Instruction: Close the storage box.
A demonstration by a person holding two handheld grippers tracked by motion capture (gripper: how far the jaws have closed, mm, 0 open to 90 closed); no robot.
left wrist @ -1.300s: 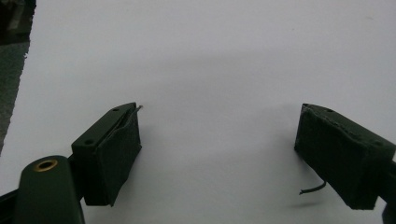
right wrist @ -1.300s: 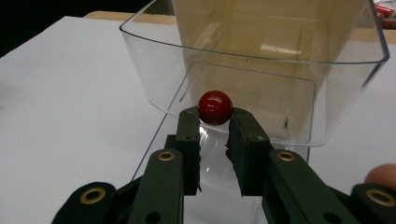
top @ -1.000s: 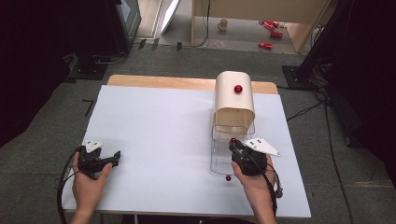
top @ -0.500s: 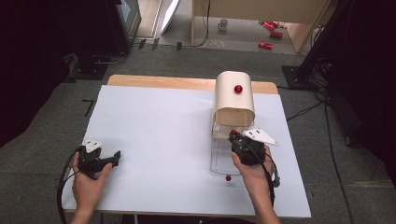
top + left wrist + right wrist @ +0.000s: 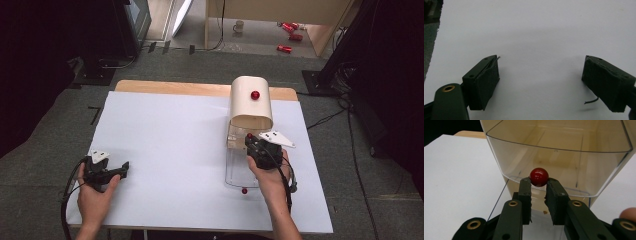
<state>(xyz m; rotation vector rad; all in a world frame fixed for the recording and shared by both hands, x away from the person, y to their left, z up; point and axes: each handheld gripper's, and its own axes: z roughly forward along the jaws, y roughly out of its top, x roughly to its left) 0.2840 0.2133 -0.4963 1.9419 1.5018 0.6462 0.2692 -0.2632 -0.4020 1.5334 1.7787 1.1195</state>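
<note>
A cream arched cover [image 5: 251,102] with a red knob [image 5: 255,94] stands at the table's back right, over a clear plastic box [image 5: 240,167]. My right gripper [image 5: 250,139] is at the cover's near edge, shut on a small red ball knob [image 5: 539,176] fixed to the lip of a clear curved panel [image 5: 559,157]. A second red knob [image 5: 244,190] sits at the clear box's near end. My left gripper [image 5: 122,167] rests at the front left, its jaws wide apart over bare white surface [image 5: 540,80].
A white sheet [image 5: 175,140] covers the table, with a wooden strip [image 5: 175,87] showing along the far edge. Cables trail from both grippers toward the front edge. Red cans [image 5: 285,48] and a mug [image 5: 239,26] lie on the floor beyond.
My right gripper has moved away from the person toward the cream cover, carrying the red knob and the clear panel with it. The left gripper has stayed put.
</note>
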